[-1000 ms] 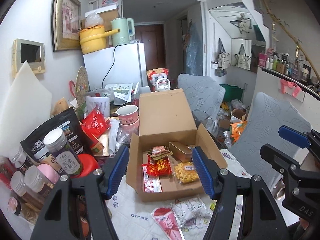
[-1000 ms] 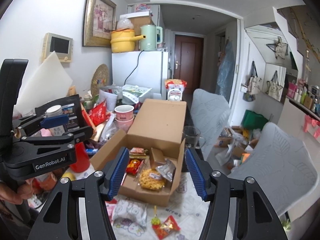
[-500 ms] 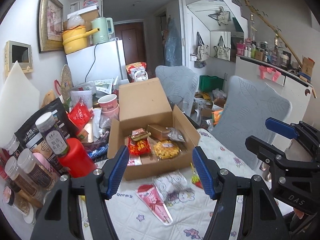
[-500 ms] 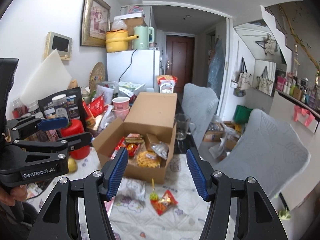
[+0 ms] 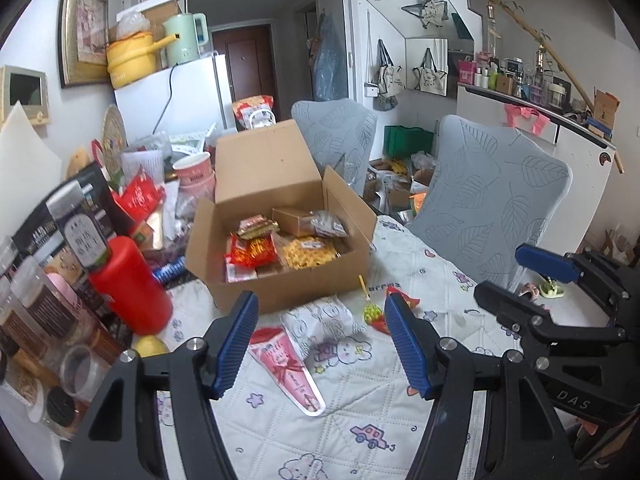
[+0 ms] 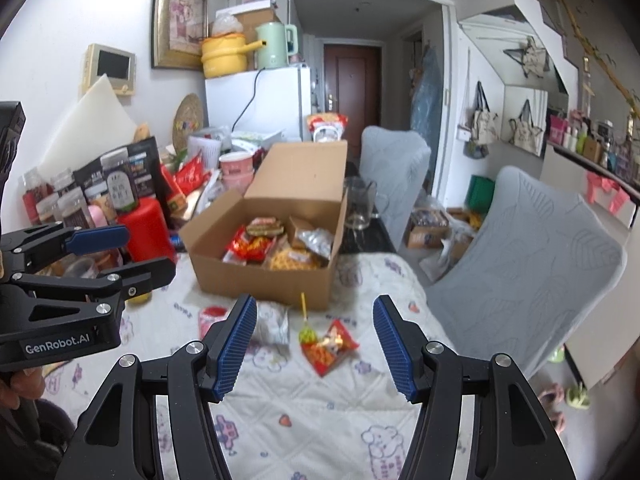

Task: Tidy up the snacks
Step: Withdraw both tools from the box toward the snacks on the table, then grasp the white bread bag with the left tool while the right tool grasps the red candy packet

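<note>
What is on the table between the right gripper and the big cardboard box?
In the right wrist view, a red snack packet and a small lollipop lie between the right gripper and cardboard box.

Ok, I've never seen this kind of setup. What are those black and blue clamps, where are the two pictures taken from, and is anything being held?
There is no robot here: a person holds a handheld gripper in each hand. Each picture comes from a fisheye camera on one gripper, looking along its blue-padded fingers. The left gripper and the right gripper are both open and hold nothing.

On the quilted tablecloth stands an open cardboard box already holding several snacks. In front of it lie loose packets: a pink cone-shaped packet, a white printed packet and a red snack bag. Jars and a red canister crowd the left side.
</note>
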### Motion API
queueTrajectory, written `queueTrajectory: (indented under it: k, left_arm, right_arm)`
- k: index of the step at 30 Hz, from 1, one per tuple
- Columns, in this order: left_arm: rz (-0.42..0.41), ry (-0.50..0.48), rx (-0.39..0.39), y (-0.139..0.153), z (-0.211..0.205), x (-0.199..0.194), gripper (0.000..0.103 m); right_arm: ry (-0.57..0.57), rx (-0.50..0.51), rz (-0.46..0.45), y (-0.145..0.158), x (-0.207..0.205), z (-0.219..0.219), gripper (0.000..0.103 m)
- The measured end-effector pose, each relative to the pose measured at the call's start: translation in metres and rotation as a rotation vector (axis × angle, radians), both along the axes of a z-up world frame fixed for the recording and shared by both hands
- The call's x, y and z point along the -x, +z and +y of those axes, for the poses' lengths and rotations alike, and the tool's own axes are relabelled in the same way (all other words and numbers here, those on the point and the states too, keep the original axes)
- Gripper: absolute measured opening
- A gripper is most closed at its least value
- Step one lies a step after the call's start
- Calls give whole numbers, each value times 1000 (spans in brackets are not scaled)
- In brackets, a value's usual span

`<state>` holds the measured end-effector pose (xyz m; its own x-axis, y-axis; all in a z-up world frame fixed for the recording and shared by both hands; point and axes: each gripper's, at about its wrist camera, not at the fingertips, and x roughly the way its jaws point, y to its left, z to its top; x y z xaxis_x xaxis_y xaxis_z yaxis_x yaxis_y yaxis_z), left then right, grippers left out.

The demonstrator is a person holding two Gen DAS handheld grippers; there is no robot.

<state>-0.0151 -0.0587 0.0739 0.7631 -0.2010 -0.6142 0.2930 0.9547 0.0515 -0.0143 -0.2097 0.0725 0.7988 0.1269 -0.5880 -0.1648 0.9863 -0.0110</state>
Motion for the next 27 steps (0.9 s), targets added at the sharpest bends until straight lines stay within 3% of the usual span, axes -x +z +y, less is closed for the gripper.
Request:
queueTrajectory:
  k: [12, 19, 27]
  left_arm:
    - [99, -12, -26, -46, -10, -23, 65]
    - [200, -11, 10, -75, -11, -46, 65]
    - [239, 10, 61, -94, -7, -68, 65]
  right_arm:
    - [27, 2, 99, -44, -18, -5, 61]
    - [30, -9, 161, -65, -39, -9, 61]
    - [16, -48, 238, -92, -69, -16, 61]
